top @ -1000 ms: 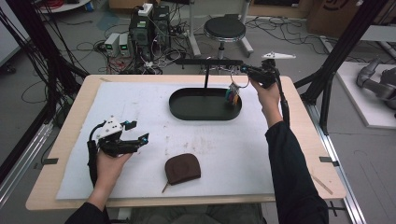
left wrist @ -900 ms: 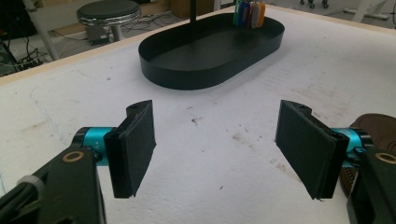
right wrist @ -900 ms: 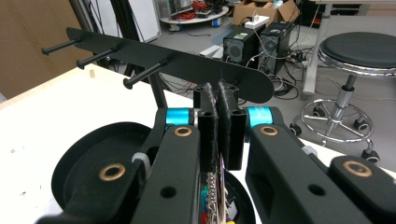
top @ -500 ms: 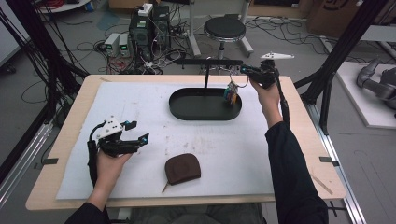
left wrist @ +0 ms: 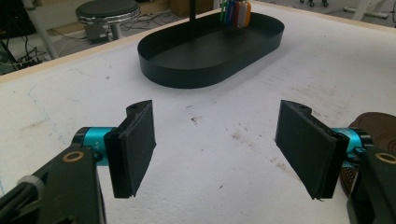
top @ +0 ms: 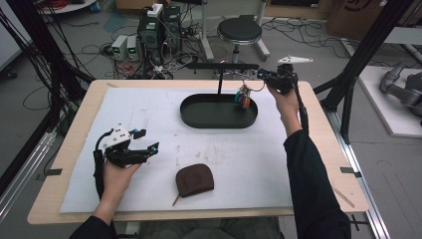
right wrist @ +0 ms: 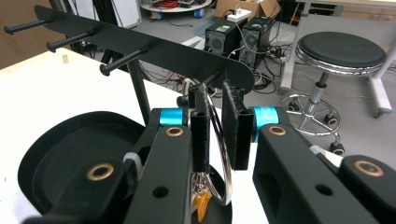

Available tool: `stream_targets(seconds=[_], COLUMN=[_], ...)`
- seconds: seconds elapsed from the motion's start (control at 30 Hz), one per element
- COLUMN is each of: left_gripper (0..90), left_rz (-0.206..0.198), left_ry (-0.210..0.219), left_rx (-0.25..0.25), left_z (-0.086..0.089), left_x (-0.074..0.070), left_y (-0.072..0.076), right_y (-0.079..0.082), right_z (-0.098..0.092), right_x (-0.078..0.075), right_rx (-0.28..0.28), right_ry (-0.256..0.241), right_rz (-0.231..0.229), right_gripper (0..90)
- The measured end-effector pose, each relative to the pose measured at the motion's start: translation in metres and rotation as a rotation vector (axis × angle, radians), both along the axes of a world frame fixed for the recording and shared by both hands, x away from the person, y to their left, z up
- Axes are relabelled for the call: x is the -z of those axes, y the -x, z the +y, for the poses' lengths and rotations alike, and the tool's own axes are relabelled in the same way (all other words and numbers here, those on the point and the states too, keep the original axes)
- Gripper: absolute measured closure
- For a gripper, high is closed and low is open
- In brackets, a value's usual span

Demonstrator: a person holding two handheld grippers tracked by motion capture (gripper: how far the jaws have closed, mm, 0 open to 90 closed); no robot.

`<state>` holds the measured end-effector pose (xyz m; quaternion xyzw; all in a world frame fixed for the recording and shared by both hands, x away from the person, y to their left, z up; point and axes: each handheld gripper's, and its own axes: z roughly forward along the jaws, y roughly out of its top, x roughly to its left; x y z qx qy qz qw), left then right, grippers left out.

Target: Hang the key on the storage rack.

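Observation:
My right gripper (top: 261, 75) is at the far right end of the black peg rack (top: 219, 65), above the black oval tray (top: 219, 122). Its jaws stand nearly closed on a metal key ring (right wrist: 219, 140), which sits askew between the pads by the rack's (right wrist: 154, 46) end peg. Coloured key tags (top: 243, 98) hang from the ring over the tray's right end. My left gripper (top: 149, 142) hovers open over the white mat at the near left, nothing between its pads (left wrist: 135, 149). A brown pouch (top: 195, 180) lies flat to its right.
The rack has several bare pegs pointing toward me. The tray (left wrist: 210, 51) is bare inside, with the tags (left wrist: 236, 11) hanging at its far end. A stool (right wrist: 343, 49) and computer gear stand on the floor beyond the table. The pouch (left wrist: 373, 126) lies close to my left gripper's right jaw.
The right gripper and the hanging keys have shifted slightly left toward the rack's end peg. The left gripper and the pouch have stayed put.

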<state>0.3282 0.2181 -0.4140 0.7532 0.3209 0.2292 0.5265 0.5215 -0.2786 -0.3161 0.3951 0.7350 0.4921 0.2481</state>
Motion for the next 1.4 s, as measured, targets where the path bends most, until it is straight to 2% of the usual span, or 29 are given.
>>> stream_targets(seconds=[0.23,0.4,0.57,0.63,0.73,0.83,0.87,0.9,0.93,1.0,1.03,1.1,1.17,1.2,1.23,1.27,1.33,1.4], left_gripper=[28.6,28.6,28.6,28.6,28.6,28.6,28.6,28.6,28.6,28.6,28.6,28.6,28.6,28.6,28.6,28.6,28.6,28.6], left_rz=[0.000,-0.003,-0.002,-0.002,-0.002,-0.001,-0.002,-0.003,-0.010,-0.011,-0.013,-0.012,-0.011,-0.011,-0.013,-0.012,-0.011,-0.009], left_ry=[-0.003,-0.002,-0.004,-0.004,-0.001,0.001,-0.001,-0.007,-0.015,-0.020,-0.024,-0.025,-0.035,-0.035,-0.033,-0.033,-0.037,-0.033], left_rx=[0.000,0.002,0.003,0.004,0.004,0.000,0.002,0.002,0.004,0.005,0.005,-0.001,0.000,0.000,0.000,0.000,0.003,0.006], left_z=[-0.001,-0.001,0.000,0.000,-0.001,-0.001,-0.002,-0.002,-0.004,-0.005,-0.006,-0.007,-0.008,-0.008,-0.009,-0.009,-0.010,-0.010], left_x=[0.000,0.000,-0.001,-0.001,-0.001,-0.001,-0.001,-0.001,-0.002,-0.002,-0.003,-0.003,-0.004,-0.004,-0.004,-0.004,-0.004,-0.004], left_y=[0.000,0.000,0.000,0.000,-0.001,-0.002,-0.003,-0.003,-0.003,-0.004,-0.005,-0.006,-0.007,-0.007,-0.007,-0.007,-0.007,-0.007], right_y=[0.001,0.005,0.013,0.022,0.029,0.043,0.053,0.053,0.063,0.067,0.080,0.089,0.101,0.101,0.111,0.111,0.125,0.130], right_z=[-0.004,-0.006,-0.009,-0.014,-0.017,-0.022,-0.027,-0.027,-0.032,-0.034,-0.039,-0.044,-0.049,-0.049,-0.055,-0.055,-0.061,-0.063], right_x=[-0.001,-0.005,-0.012,-0.018,-0.021,-0.024,-0.024,-0.024,-0.024,-0.024,-0.023,-0.022,-0.019,-0.019,-0.014,-0.014,-0.004,-0.001], right_rx=[0.014,0.036,0.030,0.023,0.013,0.004,-0.009,-0.009,-0.019,-0.024,-0.023,-0.031,-0.030,-0.030,-0.034,-0.034,-0.029,-0.030], right_ry=[0.004,0.016,0.039,0.036,0.032,0.027,0.010,0.010,0.005,-0.003,-0.014,-0.025,-0.043,-0.043,-0.059,-0.059,-0.061,-0.066], right_rz=[0.002,-0.008,-0.021,-0.014,-0.020,-0.050,-0.068,-0.068,-0.056,-0.048,-0.087,-0.073,-0.103,-0.103,-0.108,-0.108,-0.112,-0.116], right_gripper=[78.3,66.9,58.2,51.0,49.3,46.9,45.7,45.7,42.7,42.1,42.4,40.0,40.6,40.6,40.1,40.1,40.0,39.8])
